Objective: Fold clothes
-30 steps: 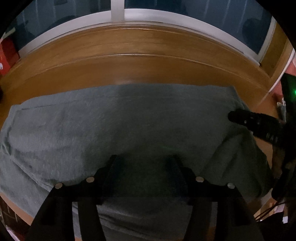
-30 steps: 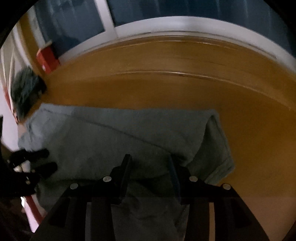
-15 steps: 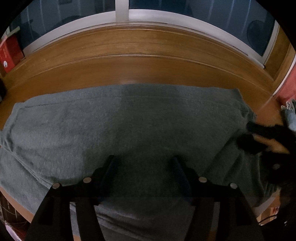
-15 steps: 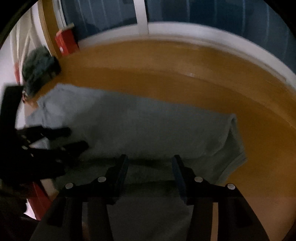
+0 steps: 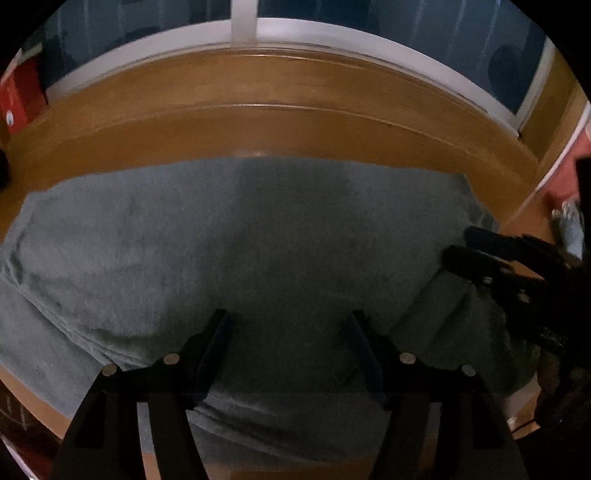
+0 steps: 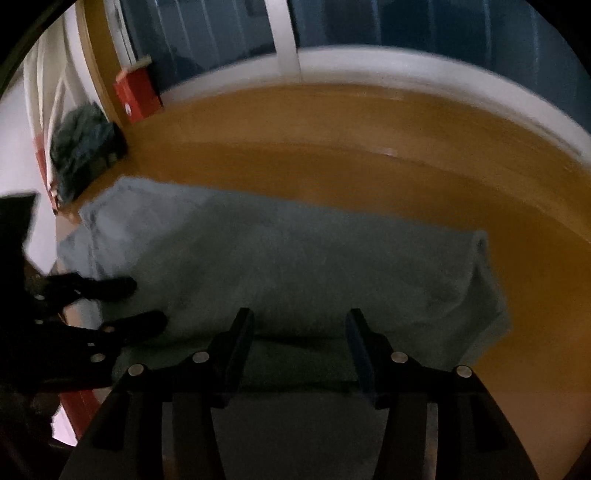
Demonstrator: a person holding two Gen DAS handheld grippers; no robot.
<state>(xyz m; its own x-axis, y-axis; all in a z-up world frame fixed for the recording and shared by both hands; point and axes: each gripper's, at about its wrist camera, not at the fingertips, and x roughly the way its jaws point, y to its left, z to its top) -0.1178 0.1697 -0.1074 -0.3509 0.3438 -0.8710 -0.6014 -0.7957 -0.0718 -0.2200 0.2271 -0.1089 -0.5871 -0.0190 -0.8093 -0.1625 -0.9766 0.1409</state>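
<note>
A grey garment (image 5: 258, 236) lies folded on the wooden table (image 5: 280, 133), its long edges running left to right. My left gripper (image 5: 288, 321) hovers over the near edge of the garment, jaws opening; the cloth lies under the gap and is not pinched. My right gripper (image 6: 299, 317) stands over the garment (image 6: 317, 266) near its right end, jaws also opening, pads off the cloth. Each gripper also shows in the other's view: the right gripper (image 5: 460, 243) at the garment's right end, the left gripper (image 6: 144, 301) at its left part, both with fingers apart.
A red box (image 6: 136, 94) and a dark crumpled cloth (image 6: 83, 147) sit at the table's far left corner. A white window frame (image 5: 332, 33) runs behind the table. Bare wood (image 6: 369, 173) stretches beyond and right of the garment. The table's near edge is just below the garment.
Both grippers' jaws have spread wider and no cloth stays between the pads. The right gripper's view has rolled and swung left, showing more of the table's left corner.
</note>
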